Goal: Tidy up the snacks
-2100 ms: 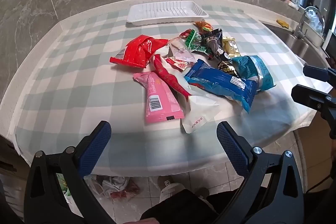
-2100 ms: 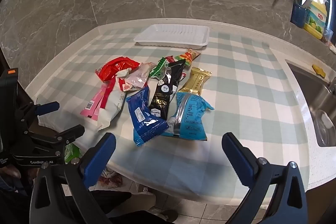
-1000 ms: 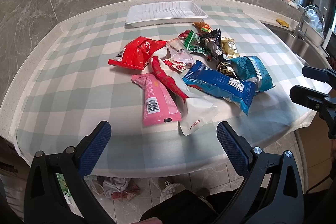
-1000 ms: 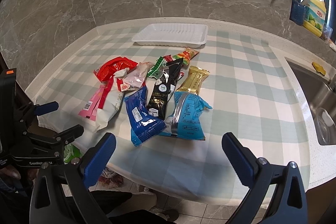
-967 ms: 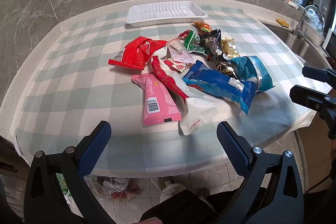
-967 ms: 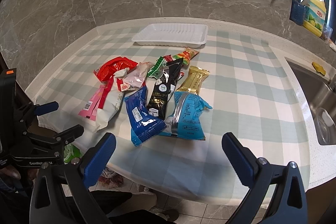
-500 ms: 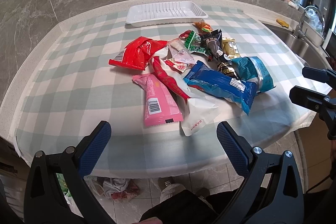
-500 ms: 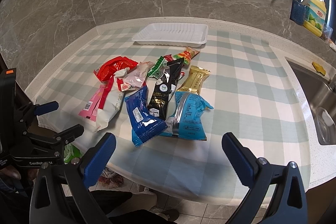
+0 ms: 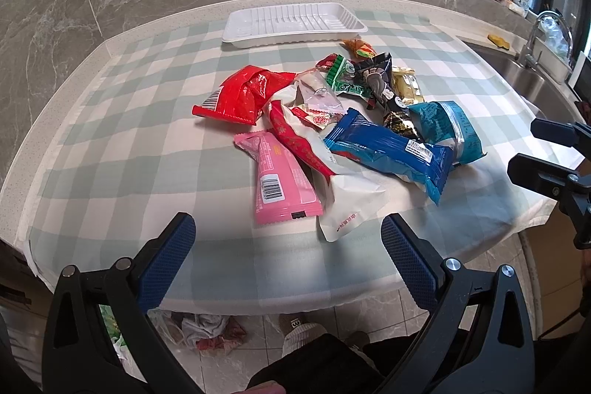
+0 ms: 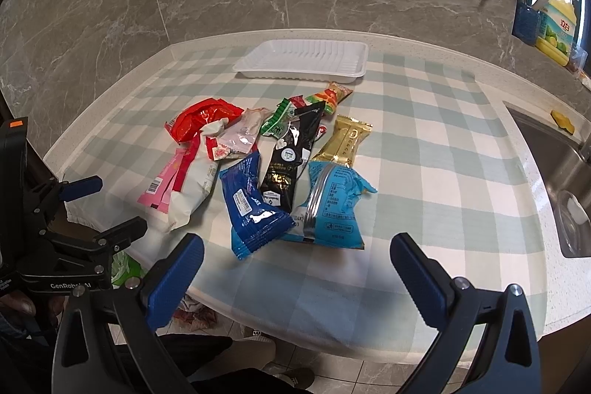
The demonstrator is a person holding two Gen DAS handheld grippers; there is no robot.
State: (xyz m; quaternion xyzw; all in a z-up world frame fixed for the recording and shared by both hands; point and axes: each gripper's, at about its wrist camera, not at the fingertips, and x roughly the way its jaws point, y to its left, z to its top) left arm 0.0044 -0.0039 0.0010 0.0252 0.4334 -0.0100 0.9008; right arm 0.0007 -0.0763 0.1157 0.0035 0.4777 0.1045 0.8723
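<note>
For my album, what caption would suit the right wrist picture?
Open right gripper poised before a heap of snack packets on a checked tablecloth, empty white tray waiting behind.

A home kitchen: sink, faucet (dish soap nearby), marble walls.

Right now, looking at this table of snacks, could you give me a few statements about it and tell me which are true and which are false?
1. The white tray holds no snacks. True.
2. The left tool grips the pink packet. False: it is open, holding nothing.
3. The black packet overlaps the dark blue packet. True.
4. The gold packet lies in the tray. False: it lies on the checked cloth.
5. The right tool is open. True.
</note>
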